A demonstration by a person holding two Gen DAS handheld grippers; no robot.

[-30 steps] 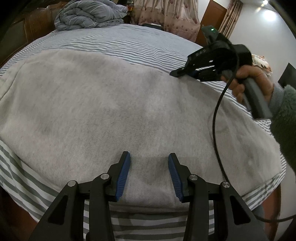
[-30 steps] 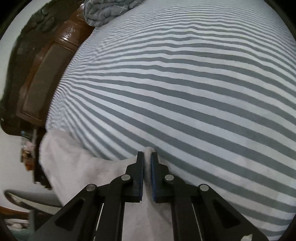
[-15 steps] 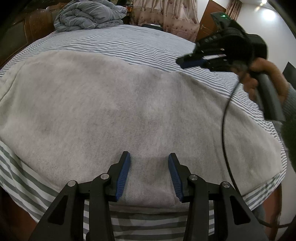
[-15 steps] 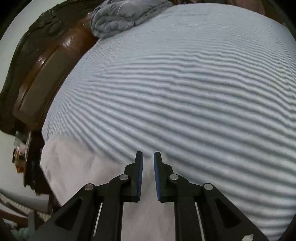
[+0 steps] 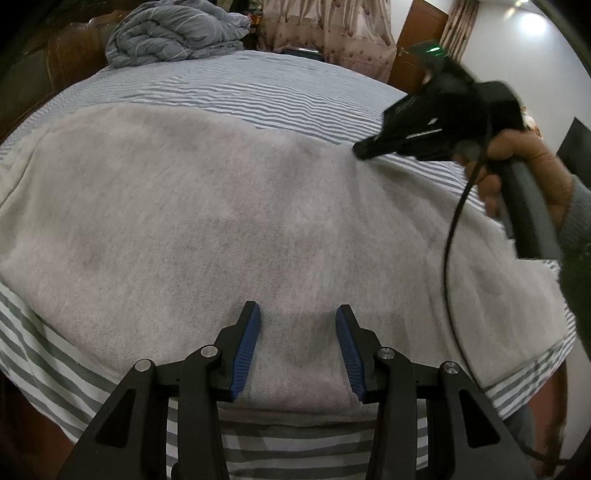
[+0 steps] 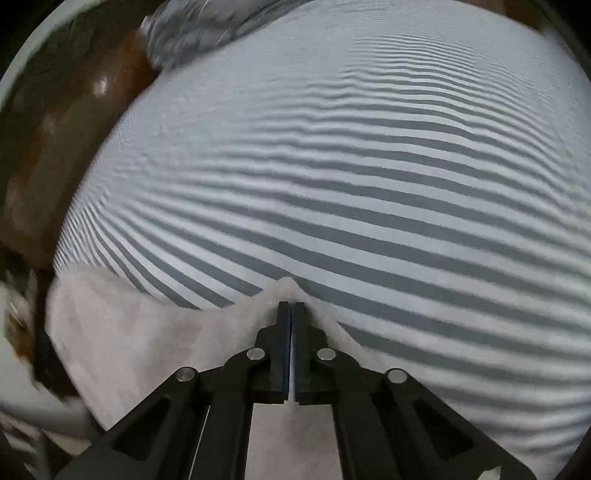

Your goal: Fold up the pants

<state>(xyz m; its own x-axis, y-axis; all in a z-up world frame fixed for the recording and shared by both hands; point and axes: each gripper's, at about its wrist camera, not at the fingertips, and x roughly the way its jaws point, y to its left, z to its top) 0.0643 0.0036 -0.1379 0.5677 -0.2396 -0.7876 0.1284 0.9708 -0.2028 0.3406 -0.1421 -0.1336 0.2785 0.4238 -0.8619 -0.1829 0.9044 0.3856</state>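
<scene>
Light grey pants (image 5: 221, 206) lie flat across the striped bed. My left gripper (image 5: 297, 314) hovers open over their near edge, its blue pads apart with only flat cloth beneath. At the pants' far right edge my right gripper (image 5: 364, 151) is held by a person's hand (image 5: 524, 162). In the right wrist view that gripper (image 6: 291, 304) has its jaws closing tight on a small raised peak of the pants (image 6: 147, 332), with the fabric edge pinched between the pads.
The grey-and-white striped sheet (image 6: 369, 184) stretches beyond the pants. A bunched grey duvet (image 5: 173, 33) sits at the bed's far end beside the dark wooden headboard (image 6: 55, 147). A black cable (image 5: 448, 258) hangs from the right gripper across the pants.
The right gripper lifted off the pants' edge with jaws slightly apart, then came back down and shut on the edge, raising a small peak. The left gripper has stayed still.
</scene>
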